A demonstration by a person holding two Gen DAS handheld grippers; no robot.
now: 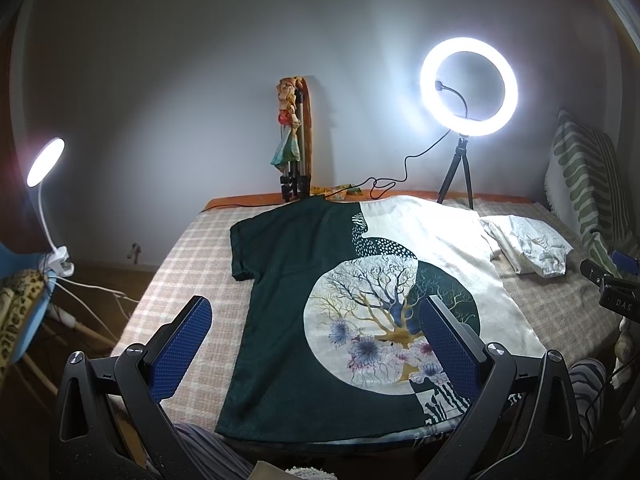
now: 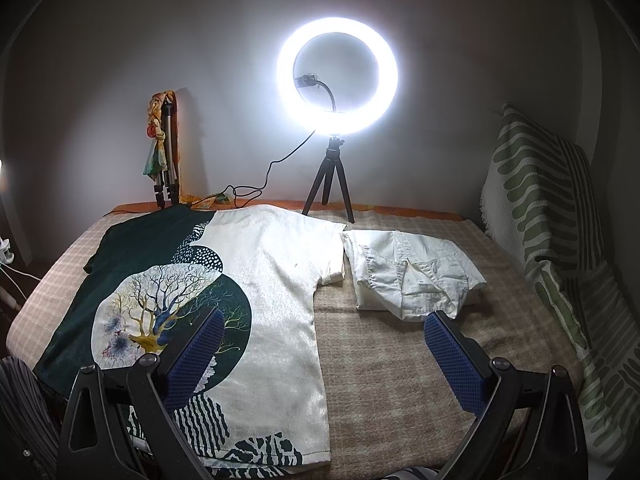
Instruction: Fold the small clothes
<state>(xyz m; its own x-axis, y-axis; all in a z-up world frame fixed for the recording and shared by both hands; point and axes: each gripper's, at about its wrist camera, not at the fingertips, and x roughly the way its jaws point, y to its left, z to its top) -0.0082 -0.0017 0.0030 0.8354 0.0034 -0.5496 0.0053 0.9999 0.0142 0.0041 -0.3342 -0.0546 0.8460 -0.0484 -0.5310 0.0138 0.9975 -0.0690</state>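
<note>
Both grippers, left (image 1: 316, 344) and right (image 2: 320, 356), hover level above T-shirt (image 2: 276, 264) spread flat on bed (image 2: 392, 344); fingers wide apart, nothing held.

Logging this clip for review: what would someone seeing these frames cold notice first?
The glowing ring light on its small tripod at the far edge of the bed, against the wall, grabs the eye first. Next comes the T-shirt, half dark green, half cream, with a tree print, spread flat on the checked blanket. A folded white garment lies beside its cream sleeve; both grippers hover open.
</note>
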